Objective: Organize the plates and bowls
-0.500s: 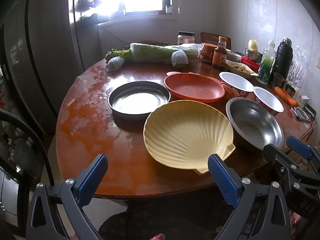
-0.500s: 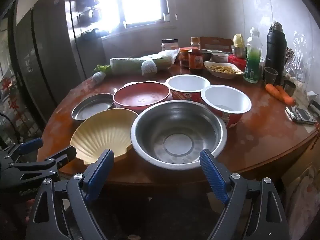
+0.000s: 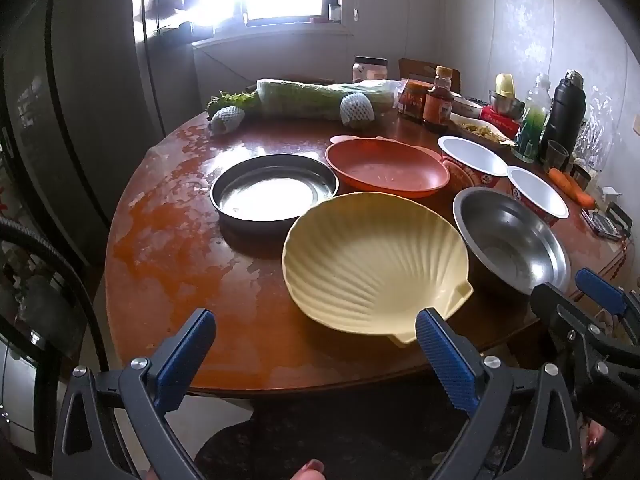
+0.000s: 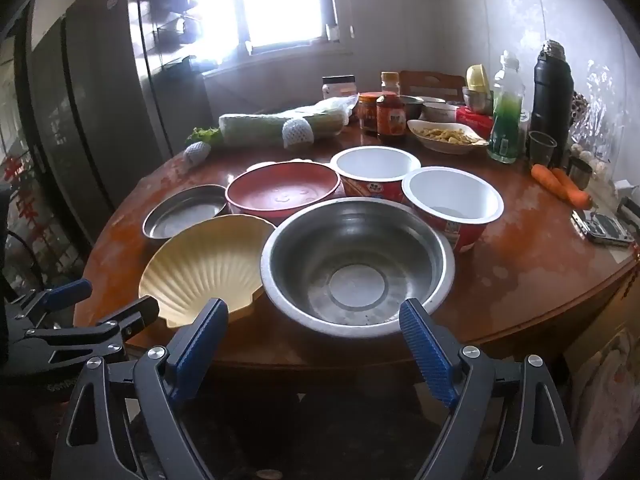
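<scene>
A cream shell-shaped plate (image 3: pixel 376 264) (image 4: pixel 208 264) lies near the front edge of the round wooden table (image 3: pixel 180 248). To its right stands a steel bowl (image 3: pixel 510 240) (image 4: pixel 356 264). Behind them sit a shallow steel pan (image 3: pixel 274 196) (image 4: pixel 186 210), an orange-red dish (image 3: pixel 386 168) (image 4: pixel 284 192) and two white paper bowls (image 4: pixel 376 168) (image 4: pixel 452 198). My left gripper (image 3: pixel 316 328) hovers open in front of the shell plate, holding nothing. My right gripper (image 4: pixel 314 318) hovers open in front of the steel bowl, also holding nothing.
Along the back of the table lie a wrapped cabbage (image 3: pixel 320 98), sauce jars (image 3: pixel 438 102), a snack dish (image 4: pixel 444 136), a green bottle (image 4: pixel 506 120) and a black flask (image 4: pixel 552 88). Carrots (image 4: pixel 560 184) and a phone (image 4: pixel 604 230) lie at the right. A dark fridge (image 3: pixel 80 100) stands left.
</scene>
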{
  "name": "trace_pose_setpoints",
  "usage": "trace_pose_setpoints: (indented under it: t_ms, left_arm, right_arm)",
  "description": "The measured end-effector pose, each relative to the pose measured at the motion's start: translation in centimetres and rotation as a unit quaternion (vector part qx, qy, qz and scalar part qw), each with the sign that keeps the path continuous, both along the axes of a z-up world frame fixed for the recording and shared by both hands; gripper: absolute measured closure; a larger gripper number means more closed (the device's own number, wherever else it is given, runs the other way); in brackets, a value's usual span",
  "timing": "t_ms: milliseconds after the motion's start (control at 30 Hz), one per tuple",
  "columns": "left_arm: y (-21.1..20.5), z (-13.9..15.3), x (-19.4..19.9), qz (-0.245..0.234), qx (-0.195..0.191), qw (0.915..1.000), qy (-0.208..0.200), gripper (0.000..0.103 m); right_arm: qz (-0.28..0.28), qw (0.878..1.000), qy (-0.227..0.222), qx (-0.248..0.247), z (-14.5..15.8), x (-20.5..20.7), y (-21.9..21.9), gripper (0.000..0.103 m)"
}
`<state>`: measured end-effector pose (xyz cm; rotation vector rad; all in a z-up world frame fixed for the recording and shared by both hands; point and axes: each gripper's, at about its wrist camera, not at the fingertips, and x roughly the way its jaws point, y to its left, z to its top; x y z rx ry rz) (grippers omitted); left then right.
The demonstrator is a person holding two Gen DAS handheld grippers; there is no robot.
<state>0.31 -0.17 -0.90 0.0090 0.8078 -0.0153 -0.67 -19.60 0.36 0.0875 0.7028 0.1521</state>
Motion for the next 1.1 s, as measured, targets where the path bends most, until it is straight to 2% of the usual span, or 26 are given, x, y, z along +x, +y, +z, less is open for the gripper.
trace_pose_setpoints:
  t_ms: [1100]
  left_arm:
    - [-0.26, -0.01, 0.03, -0.003, -0.002, 1.0000, -0.001, 0.002]
  right_arm:
    - [0.001, 1.000, -0.006, -0.007, 0.26, -0.24, 0.60, 0.014]
